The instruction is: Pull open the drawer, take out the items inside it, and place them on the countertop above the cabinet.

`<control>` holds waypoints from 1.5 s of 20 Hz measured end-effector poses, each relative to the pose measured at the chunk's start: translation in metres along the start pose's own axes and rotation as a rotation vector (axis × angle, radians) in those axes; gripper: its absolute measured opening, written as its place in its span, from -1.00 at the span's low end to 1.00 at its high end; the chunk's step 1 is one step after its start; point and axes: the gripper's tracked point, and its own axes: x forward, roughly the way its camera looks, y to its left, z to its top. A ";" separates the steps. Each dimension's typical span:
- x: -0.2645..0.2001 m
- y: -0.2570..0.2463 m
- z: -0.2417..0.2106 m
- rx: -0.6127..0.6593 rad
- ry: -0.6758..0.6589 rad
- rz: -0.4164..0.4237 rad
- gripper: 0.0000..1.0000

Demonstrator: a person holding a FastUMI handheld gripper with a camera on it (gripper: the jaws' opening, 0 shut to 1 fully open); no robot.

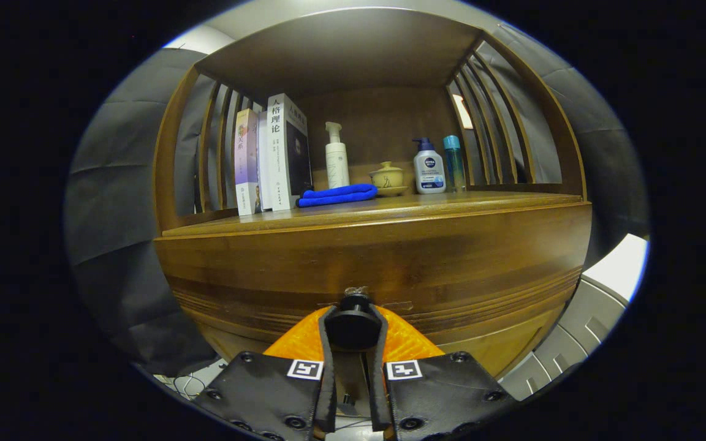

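Gripper view showed the gripper [353,327] with its fingers [327,343] pinching the drawer knob [353,324] on the wooden drawer front [377,257]. Farther off, books [270,156], a blue cloth [336,195] and bottles [429,168] sat on the tabletop [451,201].

The gripper [353,327] fingers clamp the round black drawer knob [353,326]. Above, the wooden countertop [451,205] lies bare along its near edge and right; upright books [270,156], folded blue cloth [336,195] and bottles [429,166] crowd the far side.
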 end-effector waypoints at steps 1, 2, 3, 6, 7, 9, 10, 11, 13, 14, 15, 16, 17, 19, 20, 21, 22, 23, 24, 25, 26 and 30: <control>-0.002 0.001 0.000 0.001 0.002 0.000 -0.53; -0.005 0.002 -0.001 0.002 0.001 0.000 -0.53; -0.007 0.003 -0.002 0.002 0.005 0.001 -0.53; -0.018 0.002 -0.004 0.000 0.007 -0.001 -0.53; -0.022 0.003 -0.004 -0.001 0.007 0.001 -0.53; -0.031 0.003 -0.006 -0.004 0.007 -0.001 -0.53; -0.034 0.003 -0.007 -0.004 0.008 -0.002 -0.53; -0.038 0.004 -0.008 -0.004 0.008 -0.002 -0.53; -0.047 0.005 -0.010 -0.008 0.008 -0.001 -0.53; -0.051 0.006 -0.010 -0.011 0.008 -0.002 -0.53; -0.056 0.006 -0.012 -0.014 0.008 -0.003 -0.53; -0.061 0.006 -0.012 -0.016 0.009 -0.001 -0.53; -0.064 0.007 -0.013 -0.019 0.009 0.000 -0.53; -0.072 0.008 -0.014 -0.026 0.010 0.001 -0.53; -0.077 0.008 -0.015 -0.028 0.011 0.002 -0.53; -0.081 0.009 -0.016 -0.029 0.011 0.003 -0.53; -0.085 0.009 -0.016 -0.030 0.011 0.005 -0.53; -0.089 0.010 -0.017 -0.032 0.011 0.006 -0.53; -0.093 0.010 -0.018 -0.037 0.011 0.007 -0.53; -0.098 0.010 -0.020 -0.039 0.011 0.007 -0.53; -0.102 0.011 -0.022 -0.038 0.013 0.007 -0.53; -0.114 0.014 -0.026 -0.046 0.006 0.008 -0.53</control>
